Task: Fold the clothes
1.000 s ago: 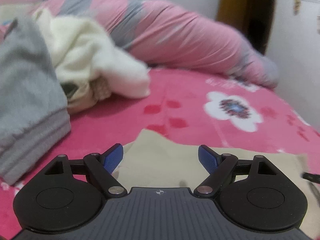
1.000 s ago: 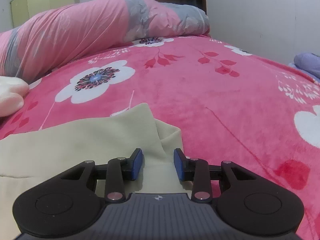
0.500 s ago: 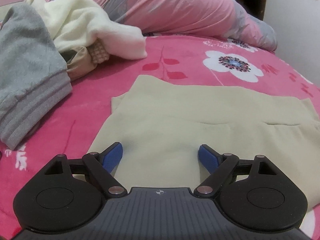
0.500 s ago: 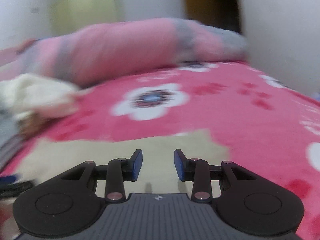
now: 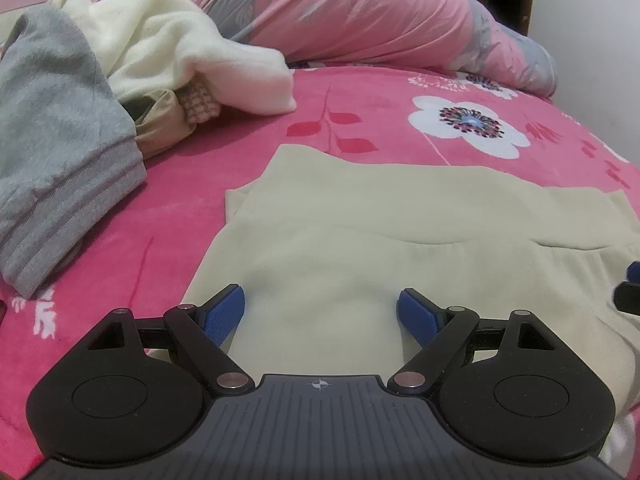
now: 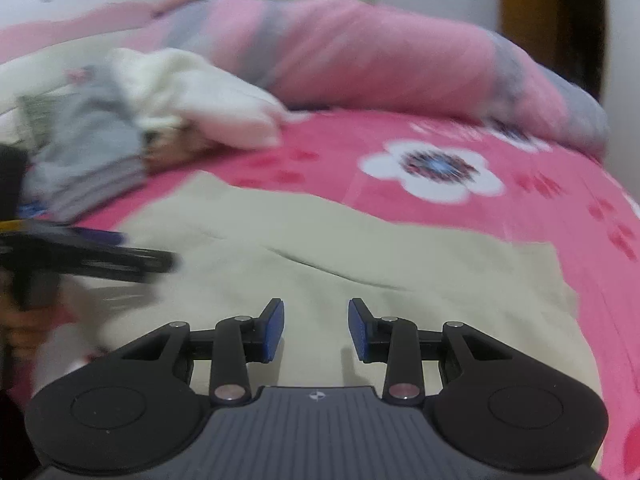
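Both claws, left (image 5: 320,312) and right (image 6: 316,328), are held open and empty over the tan cloth (image 5: 380,256), spread mid-frame with one layer doubled over. More clothes (image 5: 120,80) are heaped unfolded upper left.

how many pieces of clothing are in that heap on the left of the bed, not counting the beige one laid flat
4 that show: a grey garment at the front left, a cream fleece behind it, a tan piece tucked under them, and a checked bit beside it. More may be buried.
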{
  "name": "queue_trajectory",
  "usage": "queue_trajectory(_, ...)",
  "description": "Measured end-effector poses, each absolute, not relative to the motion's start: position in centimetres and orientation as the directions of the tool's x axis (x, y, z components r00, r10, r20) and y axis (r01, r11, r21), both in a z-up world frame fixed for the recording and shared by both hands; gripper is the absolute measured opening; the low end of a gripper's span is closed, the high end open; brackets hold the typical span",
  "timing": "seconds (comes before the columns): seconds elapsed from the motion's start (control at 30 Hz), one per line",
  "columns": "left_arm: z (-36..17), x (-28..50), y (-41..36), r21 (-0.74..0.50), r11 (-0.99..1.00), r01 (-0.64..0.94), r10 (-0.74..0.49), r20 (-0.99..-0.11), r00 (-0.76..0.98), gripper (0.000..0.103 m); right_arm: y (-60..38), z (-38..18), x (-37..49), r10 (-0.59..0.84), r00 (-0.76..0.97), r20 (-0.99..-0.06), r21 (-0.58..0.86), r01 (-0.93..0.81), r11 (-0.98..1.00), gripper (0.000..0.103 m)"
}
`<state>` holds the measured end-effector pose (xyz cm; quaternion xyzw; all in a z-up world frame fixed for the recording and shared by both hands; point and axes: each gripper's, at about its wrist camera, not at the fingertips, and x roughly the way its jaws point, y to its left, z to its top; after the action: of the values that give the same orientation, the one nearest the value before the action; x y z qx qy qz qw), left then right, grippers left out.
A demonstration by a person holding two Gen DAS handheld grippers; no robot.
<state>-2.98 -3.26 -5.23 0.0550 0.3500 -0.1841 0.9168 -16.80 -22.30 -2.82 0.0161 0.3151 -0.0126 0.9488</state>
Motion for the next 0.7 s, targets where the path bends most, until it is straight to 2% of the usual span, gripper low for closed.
queue_trajectory(0.07,-5.2,-3.0,-3.3,-0.026,0.926,0.377,-0.299,-0.662,0.688,0.086,-21.0,-2.6,-17.2,0.040,0.810,-0.585,0.014,-0.039,0.999,0.037)
queue_trajectory(0.33,-5.4,-3.1,-2.9,-0.028,0.923,0.384,-0.306,-0.660,0.686,0.086,-19.4,-4.5,-16.5,0.014,0.769,-0.639,-0.033,-0.047,0.998,0.041)
queue_trajectory(0.47,-4.7,-3.5,-1.1,-0.090,0.919,0.385,-0.351,-0.630,0.692,0.085,-18.6,-5.4,-16.2,0.000,0.747,-0.664,-0.057,-0.051,0.997,0.041)
queue_trajectory(0.6,-3.5,-5.2,4.0,-0.180,0.916,0.358,-0.395,-0.562,0.727,0.085,-17.5,-3.1,-16.7,-0.015,0.796,-0.605,-0.097,-0.055,0.994,0.041)
queue_trajectory(0.7,-3.1,-6.5,7.4,-0.206,0.925,0.320,-0.380,-0.542,0.750,0.085,-15.5,-1.7,-16.0,0.056,0.828,-0.558,-0.079,-0.120,0.990,0.040)
